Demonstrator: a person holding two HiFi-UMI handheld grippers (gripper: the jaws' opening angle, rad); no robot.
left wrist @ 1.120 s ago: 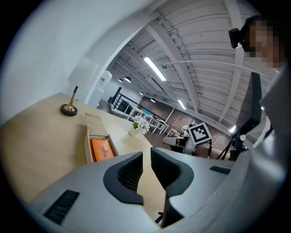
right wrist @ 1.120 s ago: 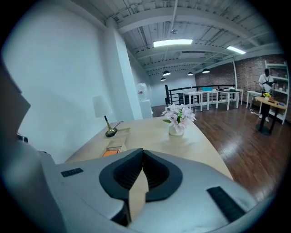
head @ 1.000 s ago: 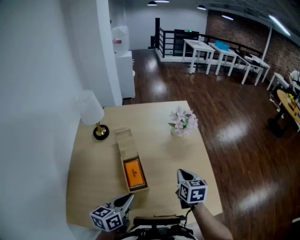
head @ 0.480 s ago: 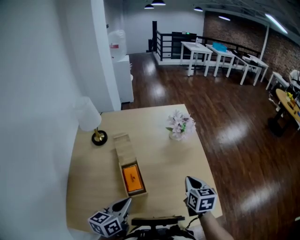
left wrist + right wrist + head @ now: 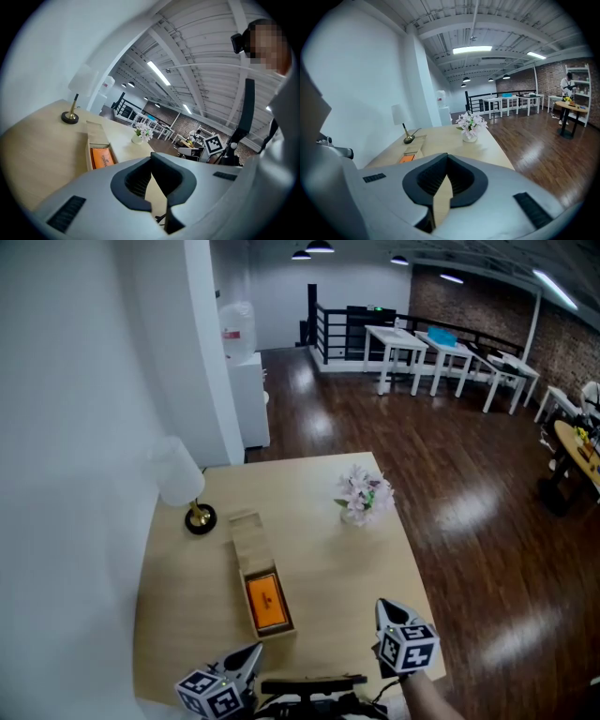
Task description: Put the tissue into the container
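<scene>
Right gripper view, unlike head view: right gripper (image 5: 447, 156) jaws together, empty

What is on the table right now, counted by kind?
Lamp: 1
Wooden box: 1
Orange pack, lying inside the box: 1
Vase of flowers: 1
Total: 4
</scene>
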